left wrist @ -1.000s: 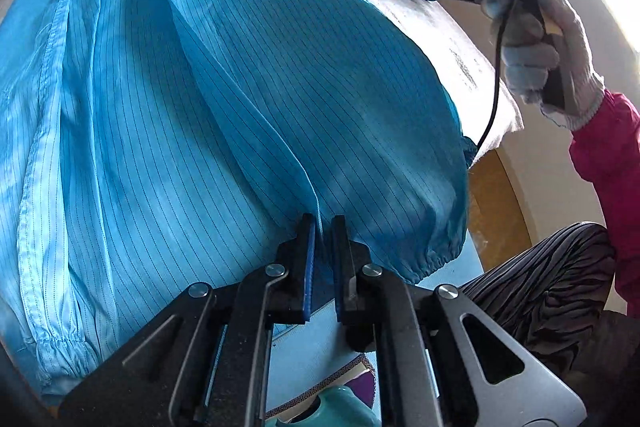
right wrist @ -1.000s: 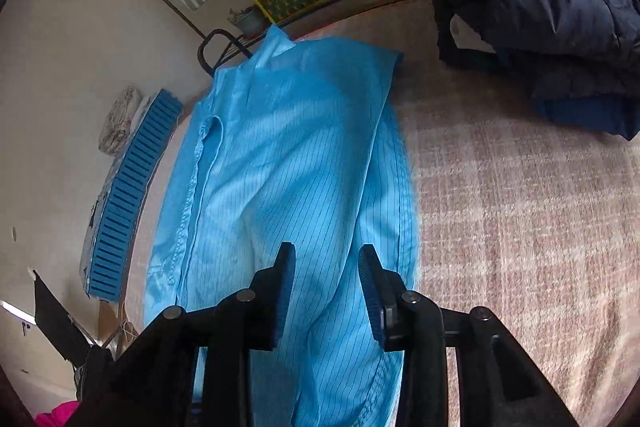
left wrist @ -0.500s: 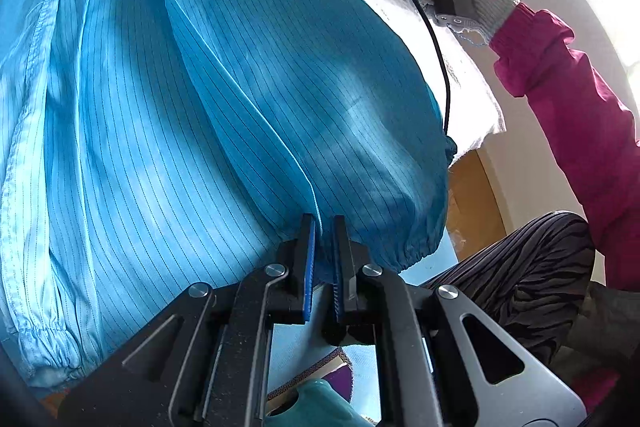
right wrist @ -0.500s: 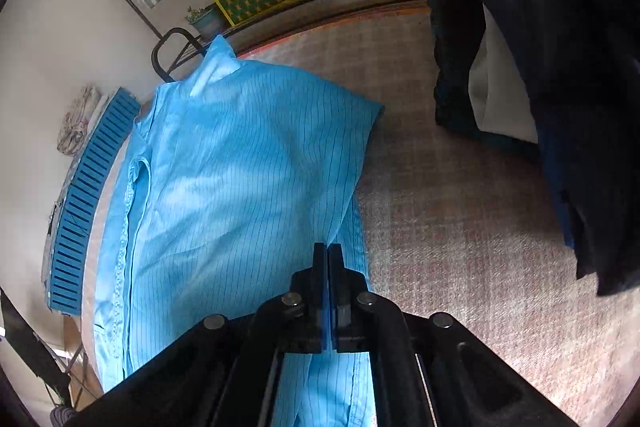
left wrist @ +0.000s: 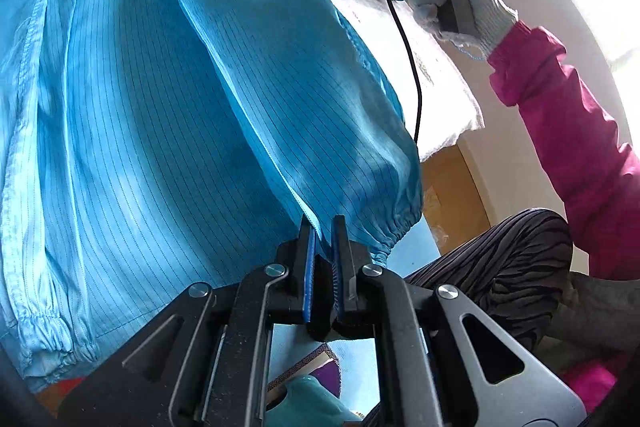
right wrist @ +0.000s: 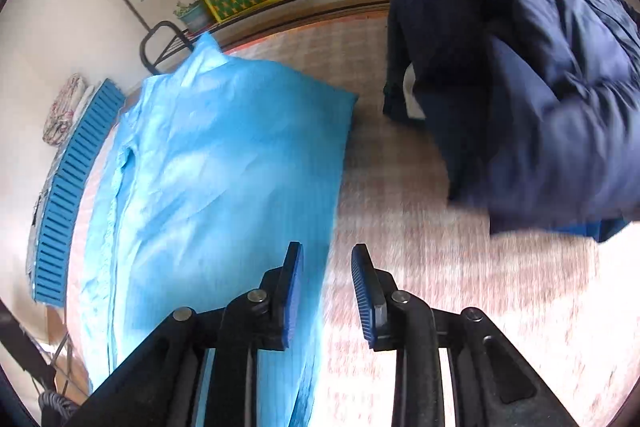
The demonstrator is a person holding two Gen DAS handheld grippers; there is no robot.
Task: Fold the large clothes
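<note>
The blue striped coat (left wrist: 160, 115) is lying spread on the left part of the checked table cover (right wrist: 460, 287), its collar pointing at the far edge and its long way running far to near. The left gripper (left wrist: 323, 227) is squeezing shut on the seam by the gathered sleeve cuff (left wrist: 396, 227). It looks thin, light, soft and slippery, so seams and cuffs are good places to grab. The right gripper (right wrist: 327, 259) is opening, holding nothing, over the coat's right edge. A dark blue puffy jacket (right wrist: 540, 67) is sitting at the far right.
</note>
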